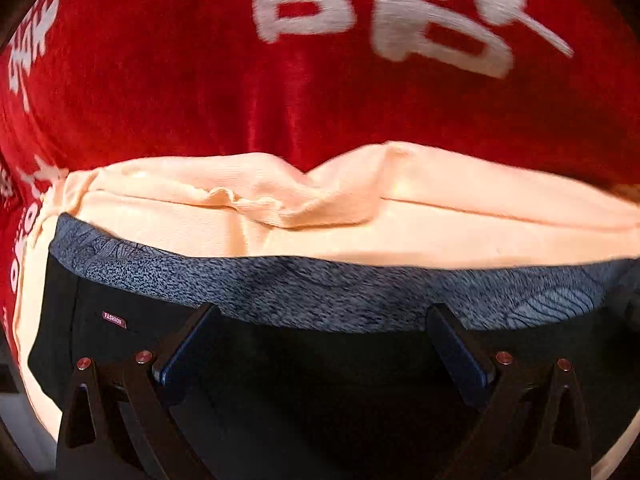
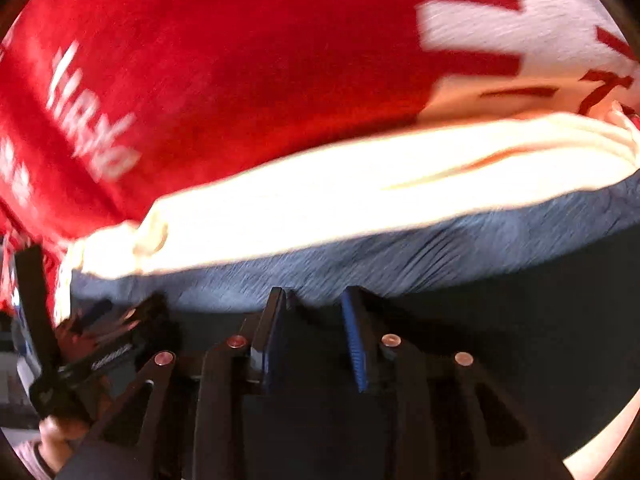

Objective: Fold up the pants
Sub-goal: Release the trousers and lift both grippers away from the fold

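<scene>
Black pants (image 1: 104, 288) with a blue-grey patterned waistband (image 1: 320, 284) and a small "FASHION" label (image 1: 114, 319) lie on a cream cloth (image 1: 320, 224). My left gripper (image 1: 322, 320) points down over the pants, its fingers wide apart and open, tips at the waistband's lower edge. In the right wrist view, blurred by motion, the same pants (image 2: 520, 320) and waistband (image 2: 400, 256) fill the lower half. My right gripper (image 2: 314, 300) stands over them with a narrow gap between its pads. Dark fabric shows in the gap, and the blue pad face is bare.
A red cloth (image 1: 200, 92) with large white characters (image 1: 304, 12) covers the surface beyond the cream cloth. At the left of the right wrist view the left gripper (image 2: 116, 320) appears blurred, with a hand (image 2: 56, 436) holding it.
</scene>
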The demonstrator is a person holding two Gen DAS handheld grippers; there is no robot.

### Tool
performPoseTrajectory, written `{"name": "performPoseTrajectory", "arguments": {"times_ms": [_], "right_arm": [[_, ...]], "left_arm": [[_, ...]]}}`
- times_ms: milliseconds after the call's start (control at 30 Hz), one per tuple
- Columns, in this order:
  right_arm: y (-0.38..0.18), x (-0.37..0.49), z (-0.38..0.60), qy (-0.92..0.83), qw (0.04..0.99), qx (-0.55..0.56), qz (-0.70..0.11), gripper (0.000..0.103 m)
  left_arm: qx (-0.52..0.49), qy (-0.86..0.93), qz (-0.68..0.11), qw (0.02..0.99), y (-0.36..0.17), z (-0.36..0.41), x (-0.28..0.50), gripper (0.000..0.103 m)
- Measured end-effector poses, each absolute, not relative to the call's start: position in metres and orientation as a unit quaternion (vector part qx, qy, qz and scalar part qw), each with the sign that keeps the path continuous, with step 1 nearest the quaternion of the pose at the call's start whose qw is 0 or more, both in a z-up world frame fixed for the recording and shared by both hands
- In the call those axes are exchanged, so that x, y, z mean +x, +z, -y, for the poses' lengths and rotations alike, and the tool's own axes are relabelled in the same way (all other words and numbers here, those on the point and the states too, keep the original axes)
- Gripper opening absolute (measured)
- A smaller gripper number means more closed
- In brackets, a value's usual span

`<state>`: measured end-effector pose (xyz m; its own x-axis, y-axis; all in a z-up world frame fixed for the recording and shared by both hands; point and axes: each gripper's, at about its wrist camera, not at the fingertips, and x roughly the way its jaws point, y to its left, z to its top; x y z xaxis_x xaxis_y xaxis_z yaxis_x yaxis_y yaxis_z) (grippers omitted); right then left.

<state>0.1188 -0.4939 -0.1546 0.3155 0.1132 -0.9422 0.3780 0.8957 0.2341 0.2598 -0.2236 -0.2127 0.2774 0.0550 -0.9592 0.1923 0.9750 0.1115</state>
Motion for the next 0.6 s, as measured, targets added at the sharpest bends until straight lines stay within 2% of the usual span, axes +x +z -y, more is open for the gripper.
{"name": "performPoseTrajectory", "arguments": {"times_ms": [100,233,333,600], "right_arm": [[-0.147,0.115,0.524,-0.159,0.776,0.188,-0.58,0.034],[-0.126,0.086,0.539,-0.157,0.777,0.199,-0.576,0.035],[-0.116,0.052,0.537,-0.155,0.774,0.205,-0.579,0.042],[-0.124,-0.036,0.536,-0.181,0.742,0.247,-0.596,0.043]], "left_arm": [[0.106,-0.025,-0.604,0.79,-0.216,0.214,0.279,0.103],[0.108,-0.024,-0.608,0.786,-0.203,0.2,0.289,0.103],[0.126,-0.054,-0.602,0.787,-0.186,0.216,0.27,0.103],[0.16,-0.132,-0.613,0.762,-0.176,0.284,0.188,0.103]]}}
